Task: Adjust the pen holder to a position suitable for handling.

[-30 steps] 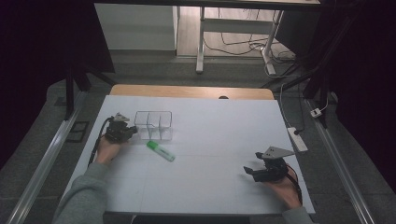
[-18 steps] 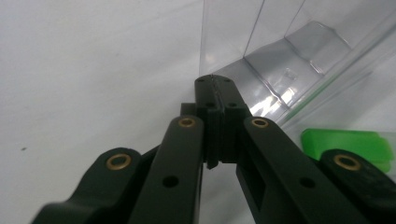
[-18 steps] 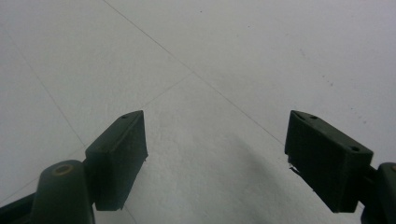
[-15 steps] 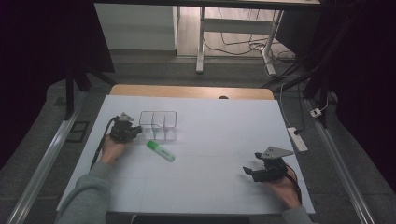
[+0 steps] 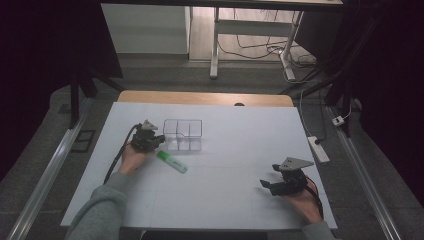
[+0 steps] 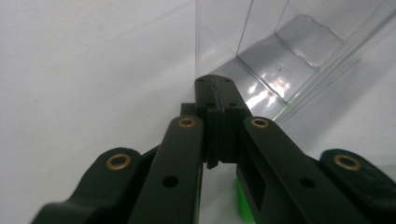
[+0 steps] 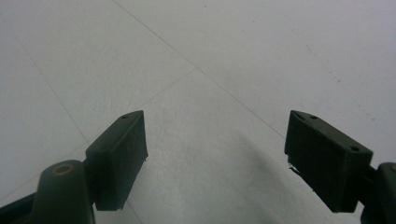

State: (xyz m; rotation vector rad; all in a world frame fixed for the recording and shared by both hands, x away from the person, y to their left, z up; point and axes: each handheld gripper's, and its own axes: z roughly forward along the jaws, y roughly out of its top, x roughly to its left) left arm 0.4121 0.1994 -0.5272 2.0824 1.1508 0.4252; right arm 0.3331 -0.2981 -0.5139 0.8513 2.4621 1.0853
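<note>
Sliding rightward across the white table (image 5: pixel 225 165), the left gripper (image 5: pixel 150 137) now sits against the left wall of the clear plastic organizer (image 5: pixel 183 134), which has shifted the same way with it since the earlier frames. Its jaws are pressed together with nothing between them, their tips touching the organizer's near corner (image 6: pixel 261 70), so this looks like a push rather than a grip. Just below that gripper lies a green highlighter (image 5: pixel 172 161), untouched and outside the compartments. Well apart, the right gripper (image 5: pixel 272 184) rests with jaws spread wide over bare table (image 7: pixel 210 140). Judging by this, positioning the organizer is underway; loading the highlighter remains.
</note>
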